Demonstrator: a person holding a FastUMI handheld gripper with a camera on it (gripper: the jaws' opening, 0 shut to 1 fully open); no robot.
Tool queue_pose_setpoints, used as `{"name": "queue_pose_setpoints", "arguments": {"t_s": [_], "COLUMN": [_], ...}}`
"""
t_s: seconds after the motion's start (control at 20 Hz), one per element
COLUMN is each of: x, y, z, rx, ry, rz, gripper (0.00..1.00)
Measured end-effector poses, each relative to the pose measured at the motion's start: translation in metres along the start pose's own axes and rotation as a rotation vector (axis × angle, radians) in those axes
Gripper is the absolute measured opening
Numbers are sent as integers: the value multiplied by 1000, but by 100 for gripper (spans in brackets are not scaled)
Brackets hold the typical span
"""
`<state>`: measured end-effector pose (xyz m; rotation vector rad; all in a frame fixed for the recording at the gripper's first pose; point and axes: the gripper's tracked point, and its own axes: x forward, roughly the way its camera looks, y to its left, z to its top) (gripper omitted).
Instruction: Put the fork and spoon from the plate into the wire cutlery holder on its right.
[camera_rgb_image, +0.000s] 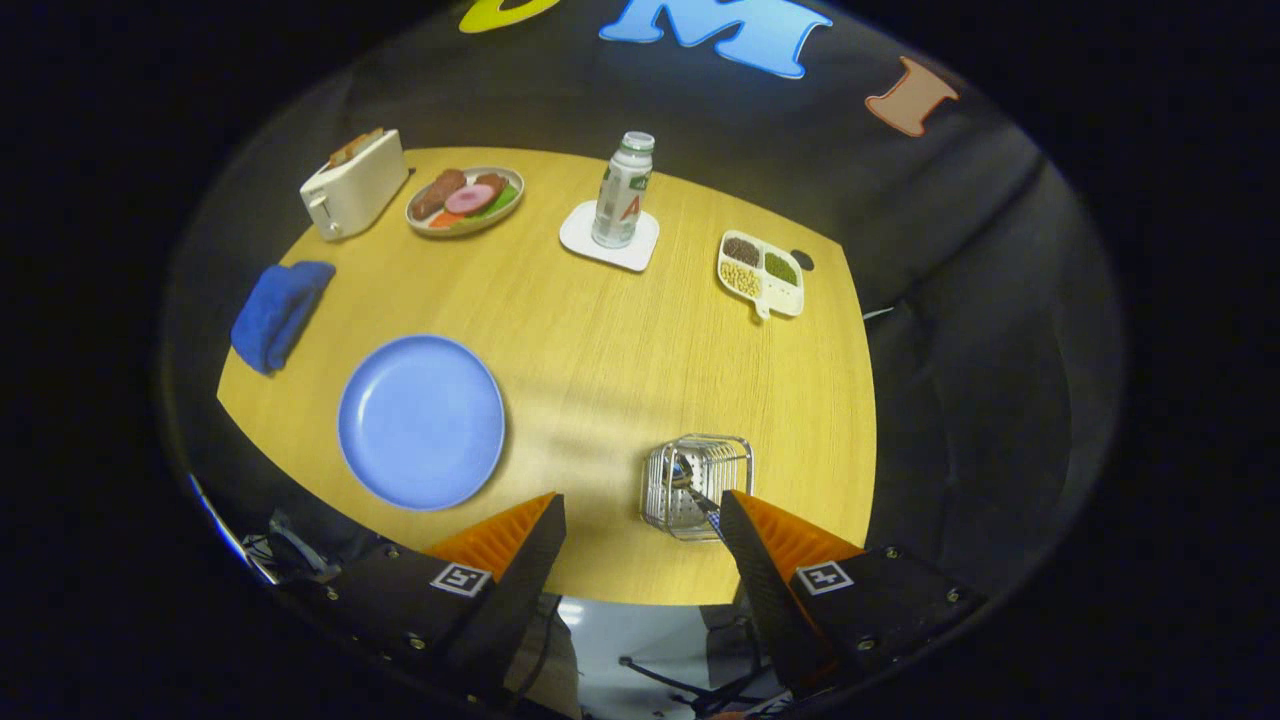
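the gripper (640, 520) hangs wide and empty above the near table edge—blue plate (421, 421) bare, a spoon (686, 474) in the wire holder (698, 486) right of it, fork unclear—likely only withdrawal remains.

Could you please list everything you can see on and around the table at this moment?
table: one, light wood, under everything.
plate: one, blue, bare, ahead of the left finger.
wire cutlery holder: one, silver, right of the plate, by the right finger, cutlery inside.
cloth: one, blue, folded, beyond the plate.
toaster: one, cream, far corner.
food plate: one, mixed colours, beside the toaster.
bottle: one, white and green, upright on a white coaster.
divided tray: one, white, three fillings.
gripper: one, orange and black, open, holding nothing.
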<state>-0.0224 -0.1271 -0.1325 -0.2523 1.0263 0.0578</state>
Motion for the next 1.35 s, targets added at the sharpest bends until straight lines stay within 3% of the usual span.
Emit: {"name": "queue_pose_setpoints", "arguments": {"t_s": [0.45, 0.65, 0.95, 1.15, 1.35], "x": [-49, -75, -100, -110, -106], "y": [31, 52, 84, 99, 124], "z": [78, 106, 127, 122, 121], "rx": [67, 146, 181, 191, 199], "ry": [-493, -724, -872, -873, -877], "rz": [-78, -75, -21, -10, 64], "gripper": [95, 95, 95, 95, 95]}}
